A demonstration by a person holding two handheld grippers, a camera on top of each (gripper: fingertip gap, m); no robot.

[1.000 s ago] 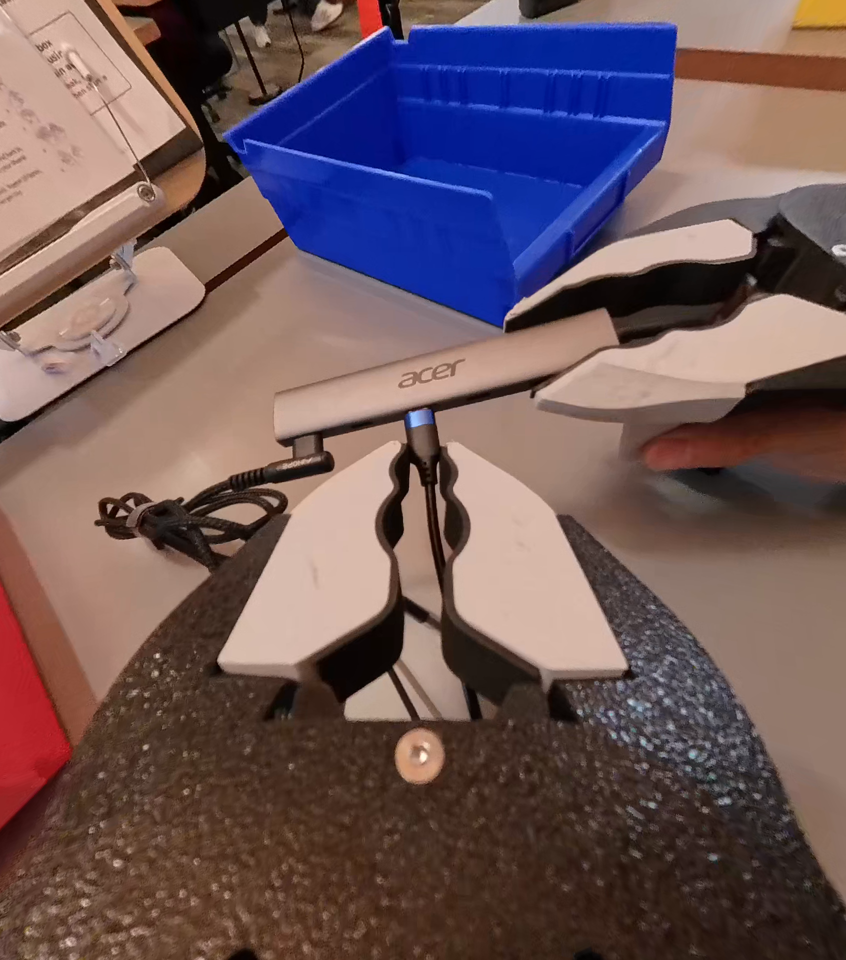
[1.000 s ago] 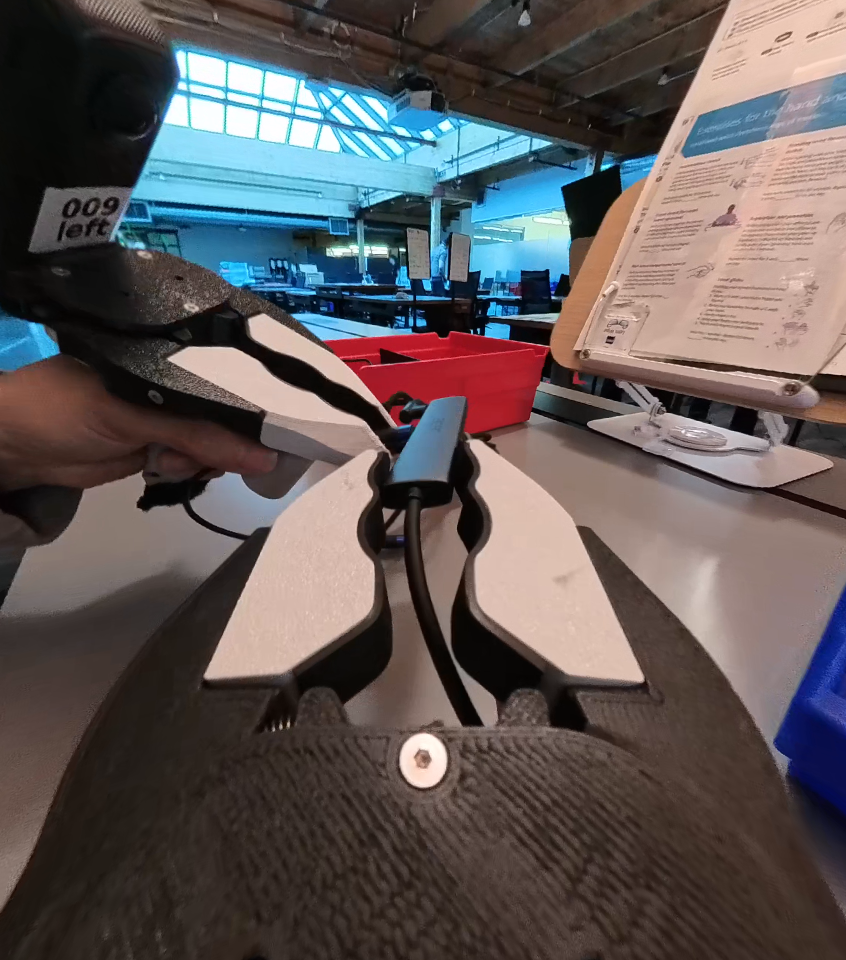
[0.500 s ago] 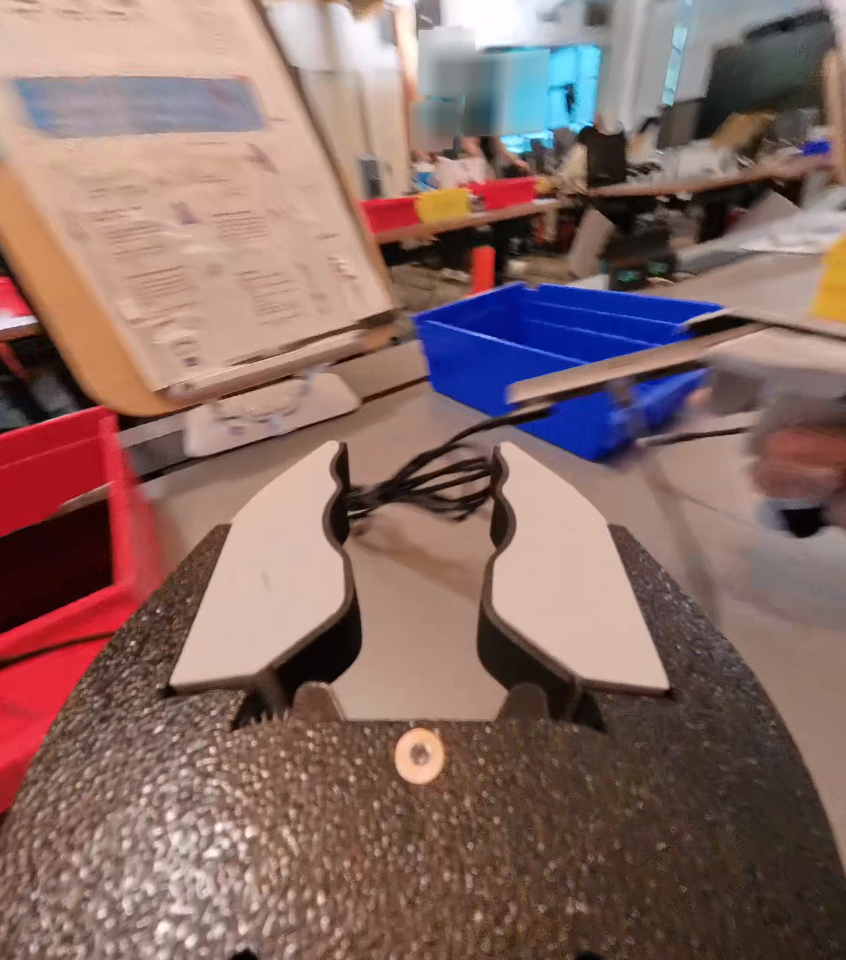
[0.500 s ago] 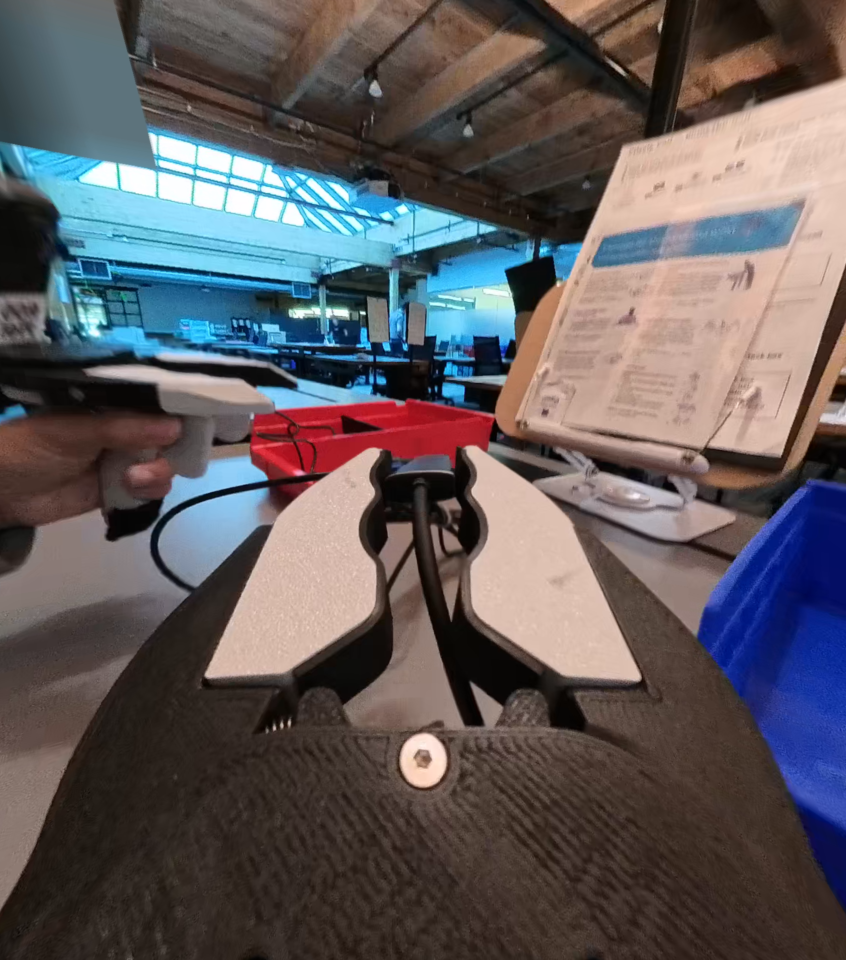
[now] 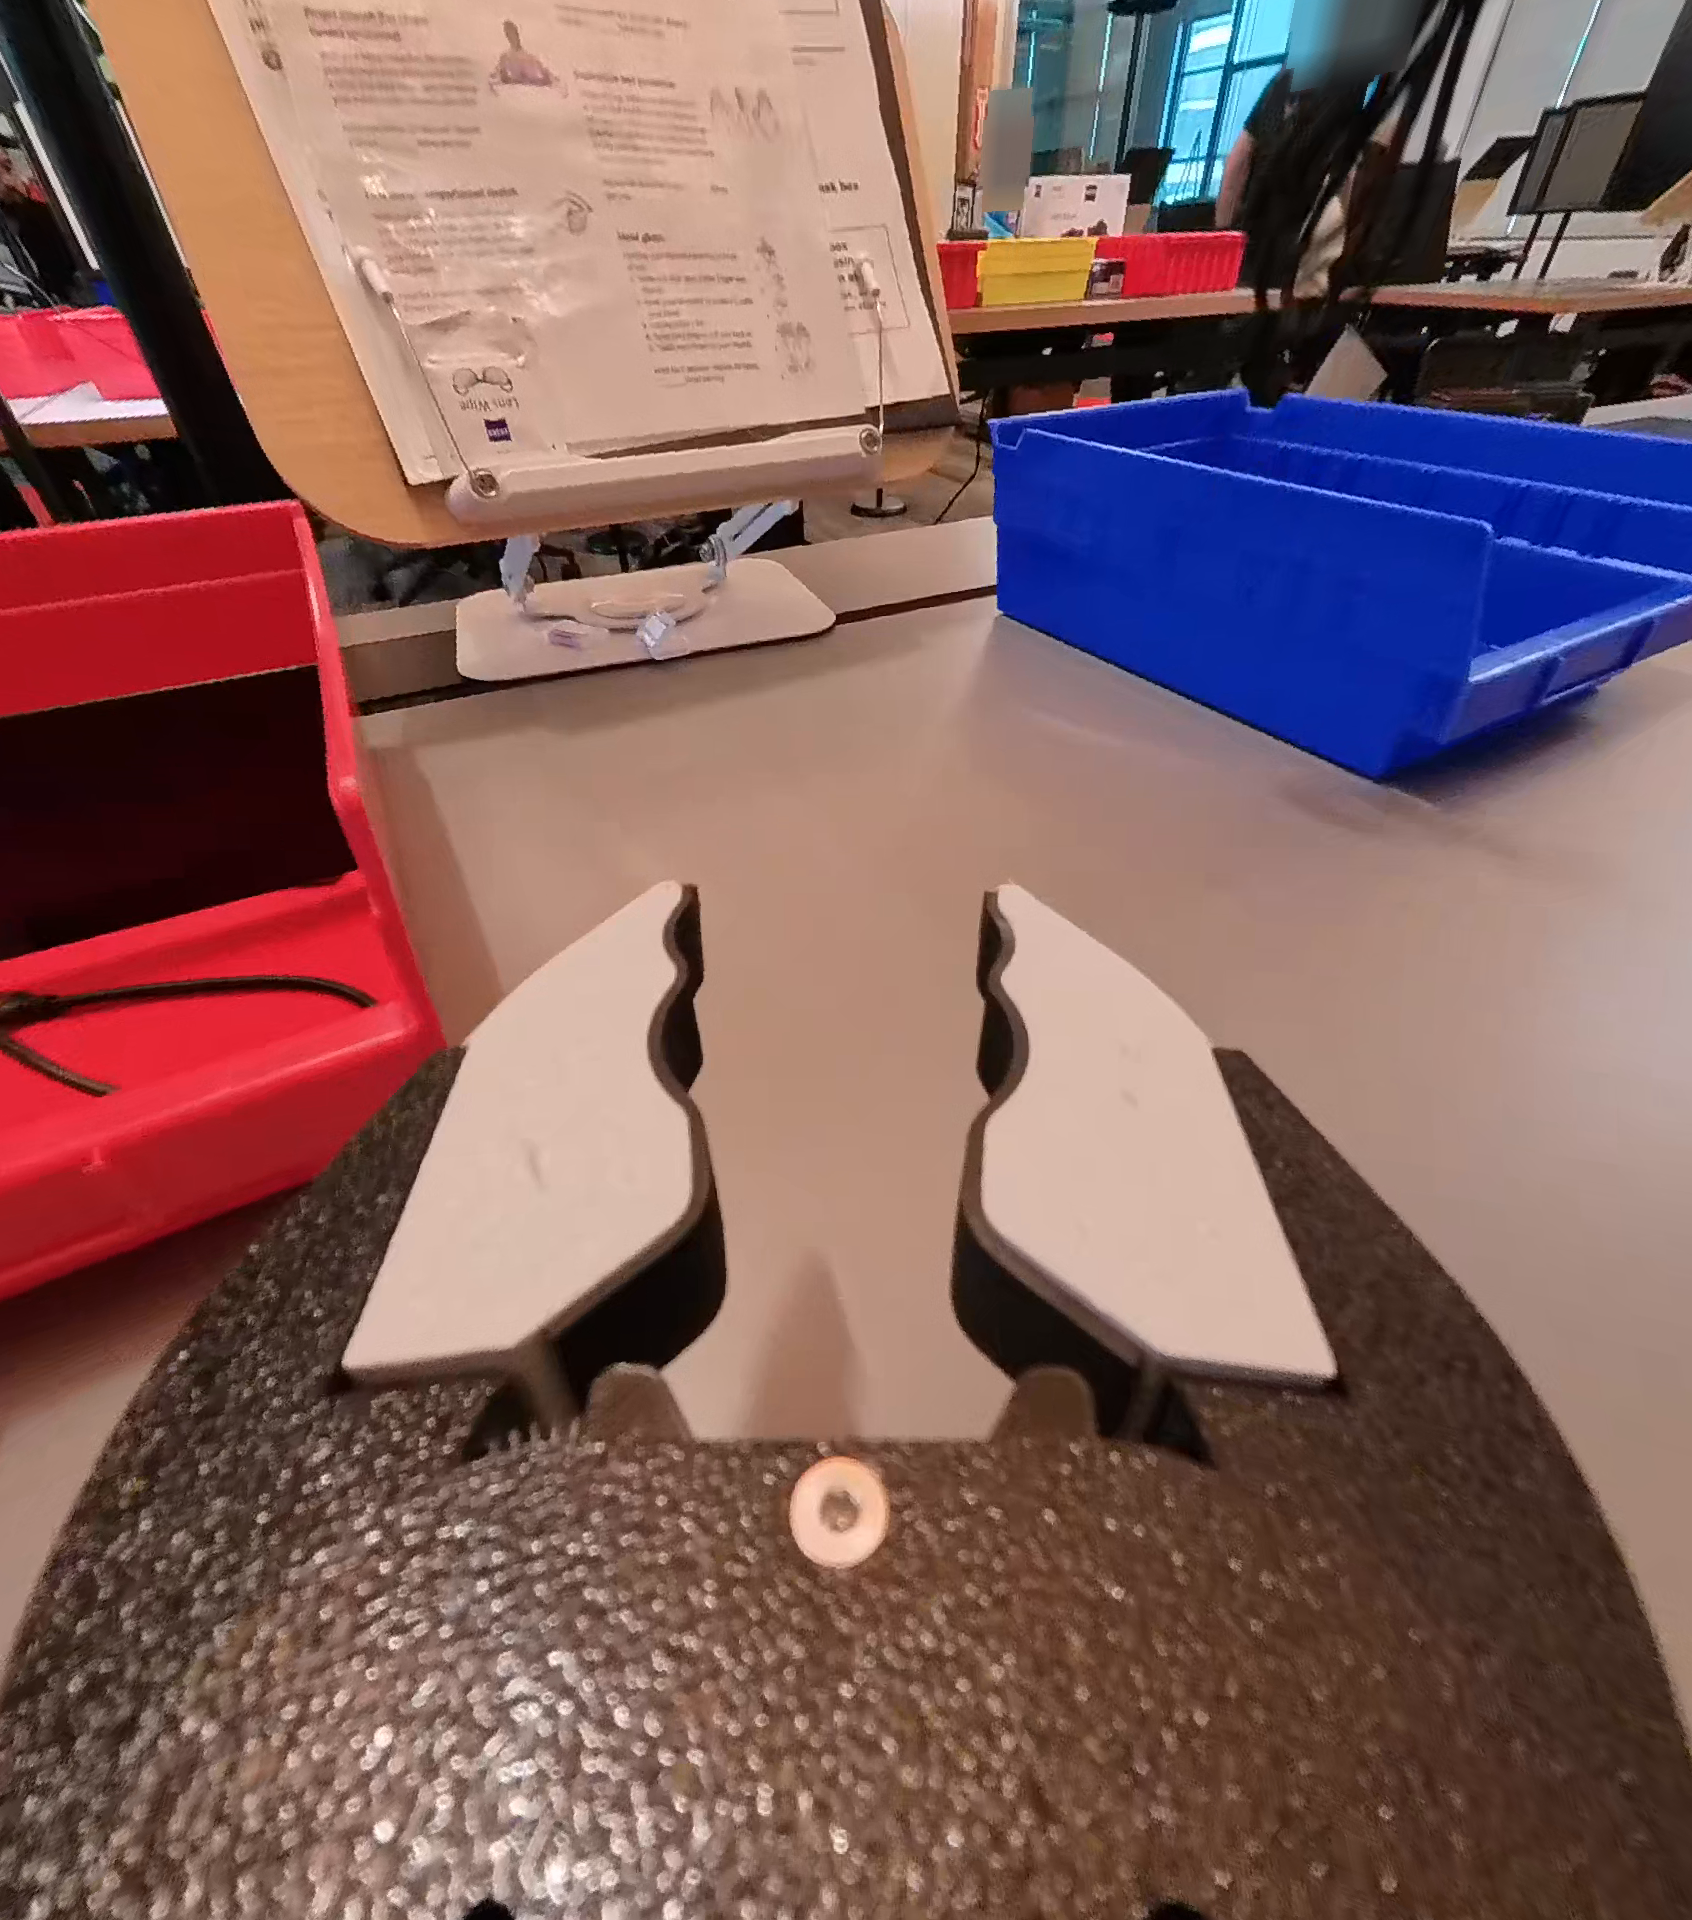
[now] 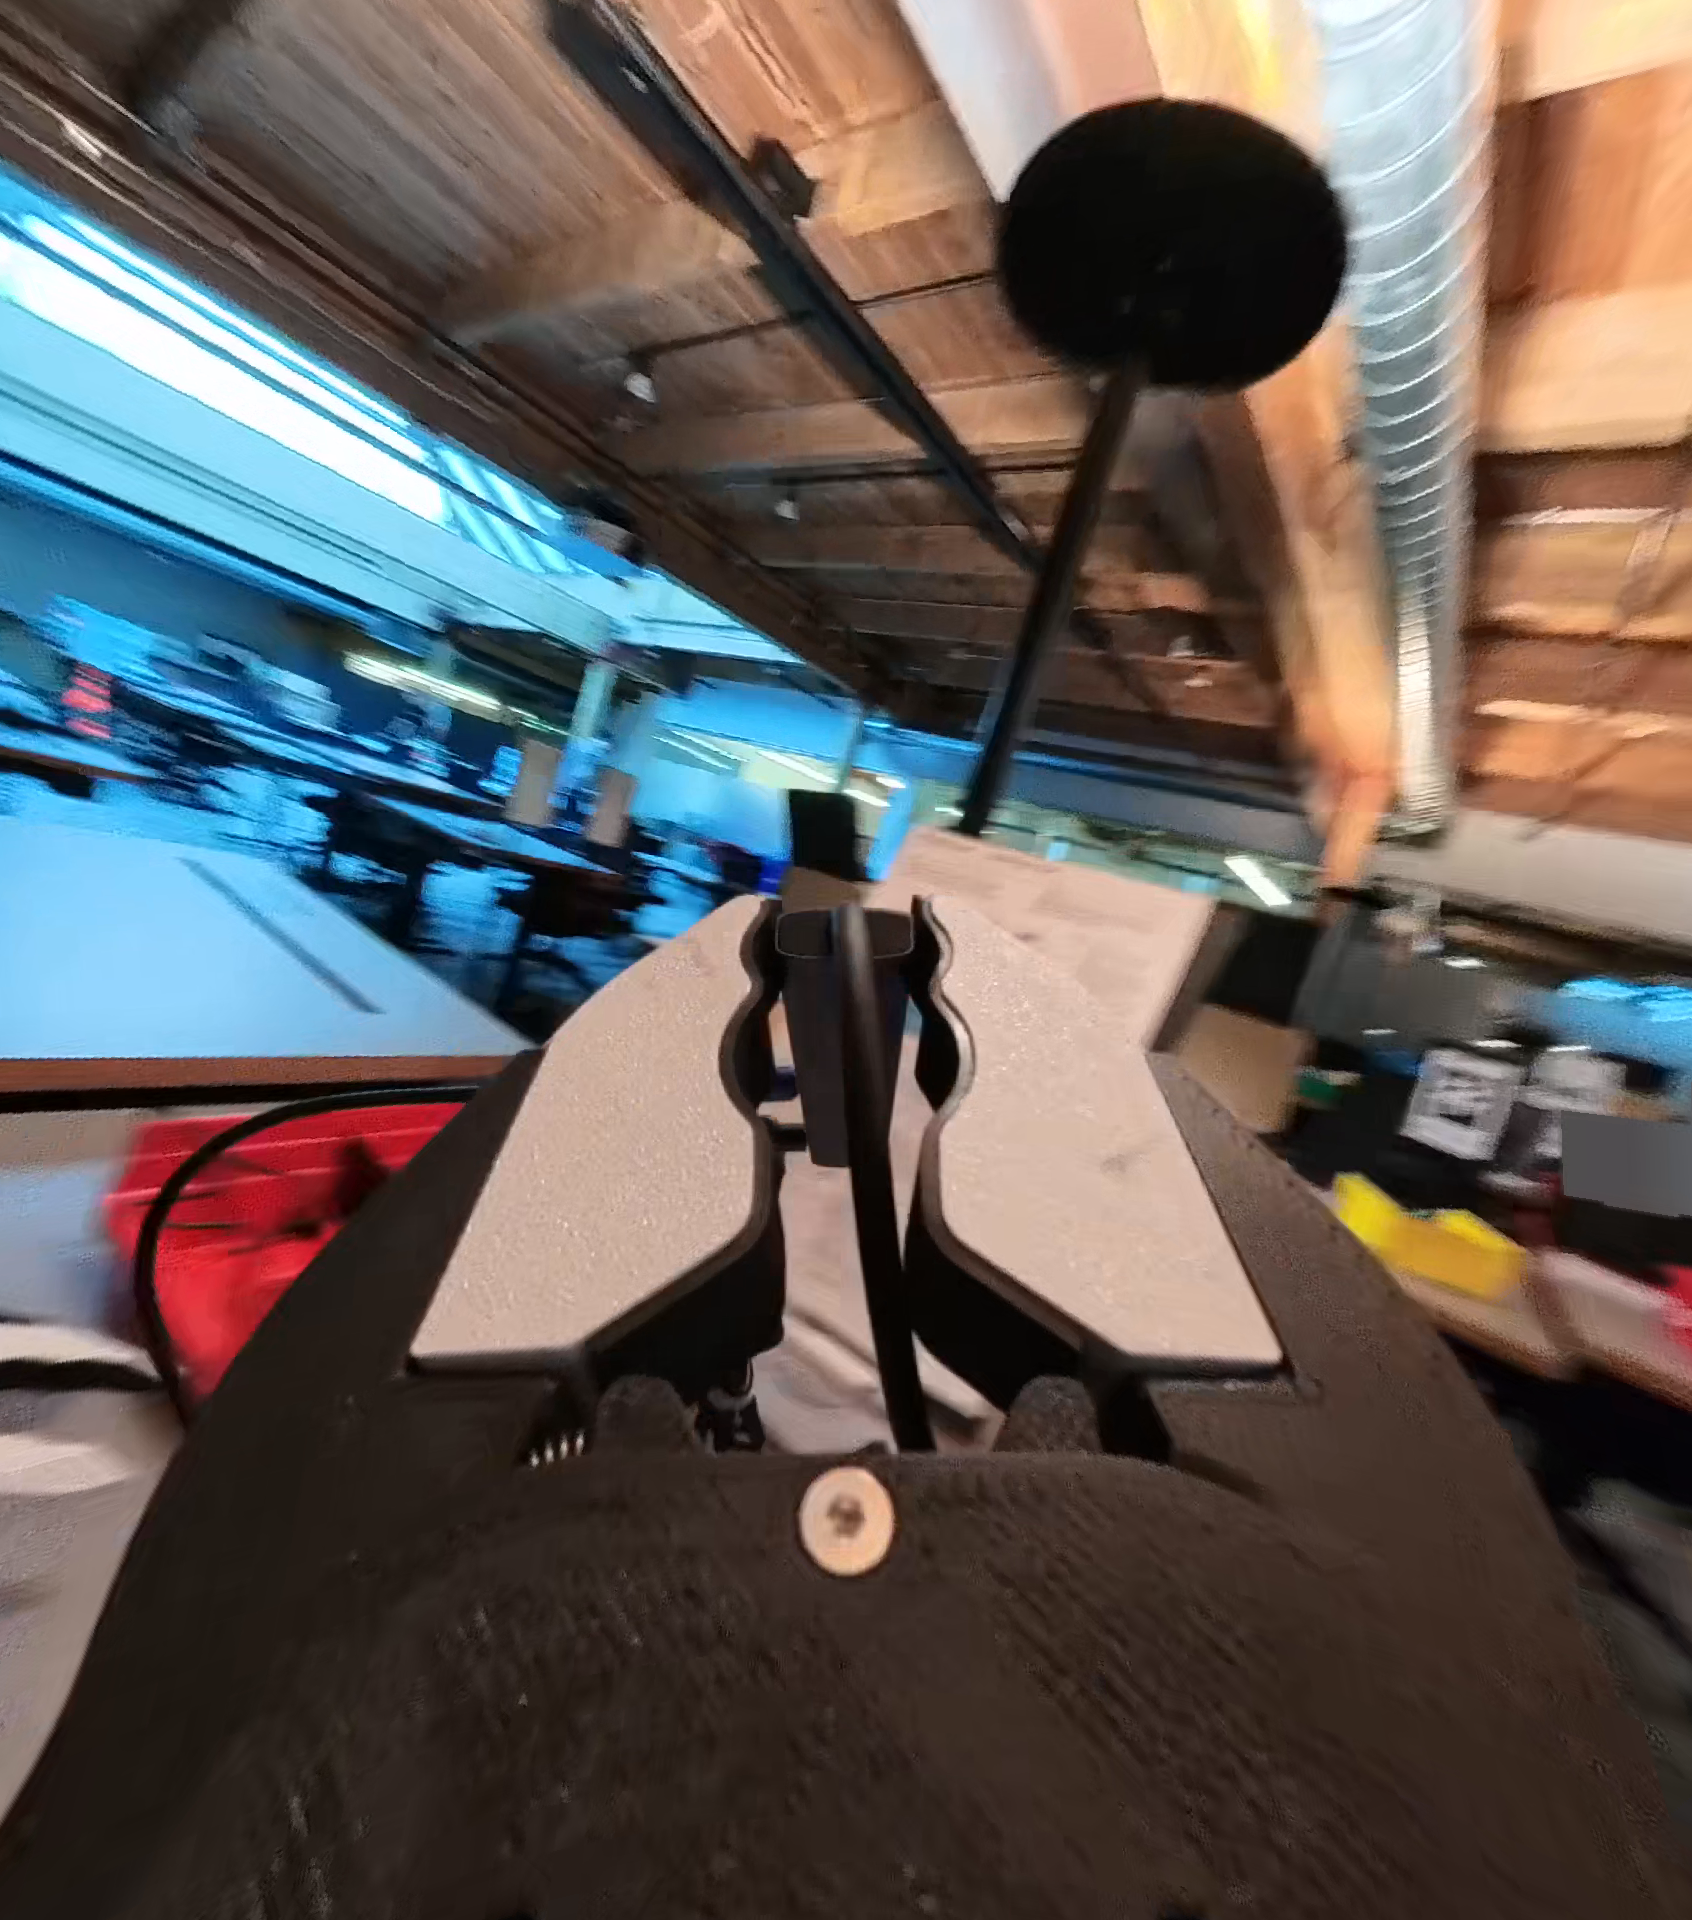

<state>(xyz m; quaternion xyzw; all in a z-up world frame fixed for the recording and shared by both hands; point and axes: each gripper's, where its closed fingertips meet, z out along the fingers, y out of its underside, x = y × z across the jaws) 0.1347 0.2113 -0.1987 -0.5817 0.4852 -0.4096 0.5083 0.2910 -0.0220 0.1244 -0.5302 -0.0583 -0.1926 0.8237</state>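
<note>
My left gripper (image 5: 837,914) is open and empty, low over the grey table (image 5: 1081,831), beside the red bin (image 5: 146,1132). A black cable (image 5: 146,992) lies in that bin. My right gripper (image 6: 840,920) is shut on a grey USB hub (image 6: 826,1029), held end-on and tilted up toward the ceiling. The hub's black cable (image 6: 878,1247) runs back between the fingers, and another loop of cable (image 6: 198,1164) hangs at the left over the red bin (image 6: 229,1205). The right wrist view is blurred.
A blue bin (image 5: 1361,582) stands empty at the back right of the table. A document stand (image 5: 593,312) with a printed sheet sits at the back centre. A black round object on a pole (image 6: 1169,239) rises ahead in the right wrist view. Tip to tip, the grippers are about 45 cm apart.
My left gripper let go of the cable plugged into the hub, opened and swung left toward the red bin. My right gripper lifted and tilted the hub upward, away from the left one.
</note>
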